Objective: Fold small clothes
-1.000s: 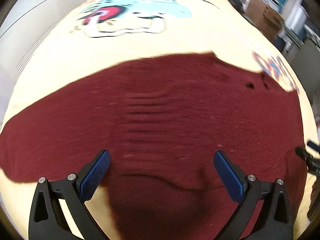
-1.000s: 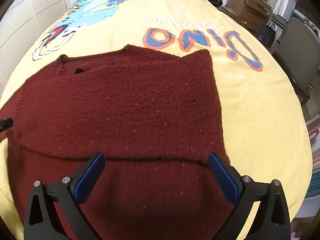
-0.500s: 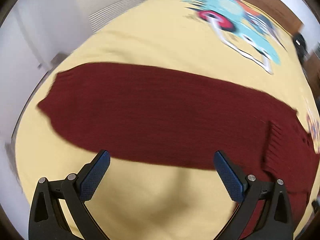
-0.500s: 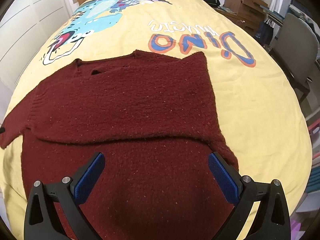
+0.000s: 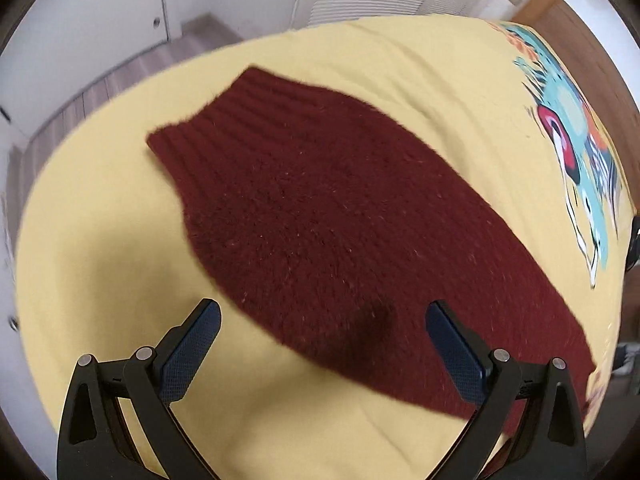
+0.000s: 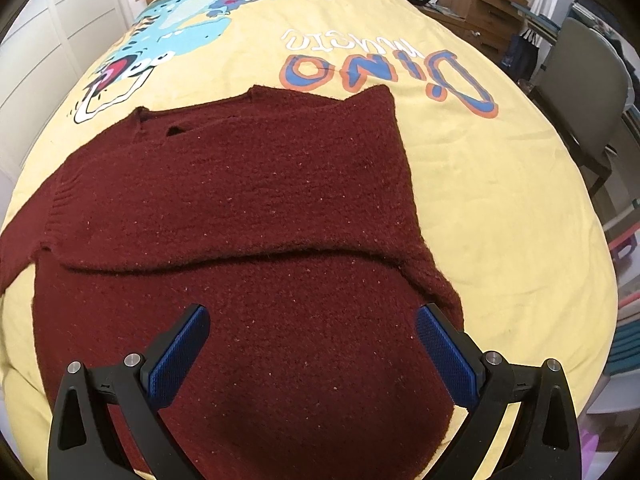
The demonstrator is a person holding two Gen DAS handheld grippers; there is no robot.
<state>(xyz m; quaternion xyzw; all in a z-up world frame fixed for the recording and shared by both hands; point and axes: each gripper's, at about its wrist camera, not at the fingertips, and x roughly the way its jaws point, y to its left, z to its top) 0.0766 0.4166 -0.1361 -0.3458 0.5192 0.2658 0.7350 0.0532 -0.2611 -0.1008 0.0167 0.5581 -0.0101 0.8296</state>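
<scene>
The left gripper (image 5: 320, 344) has its fingers (image 5: 192, 350) spread wide and empty above the outstretched sleeve (image 5: 320, 200), whose ribbed cuff (image 5: 208, 120) lies toward the upper left of the frame. The right gripper (image 6: 312, 348) is likewise spread and empty over the sweater (image 6: 240, 208) body on the bed (image 6: 500, 200). The likely step is folding this sleeve inward: pinch at the cuff, lift just enough, and lay it flat across the body. The other sleeve already lies folded across the chest.

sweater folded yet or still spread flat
Partly folded. One sleeve lies across the sweater body, its edge a ridge; the other sleeve is spread on the yellow bedspread.
</scene>
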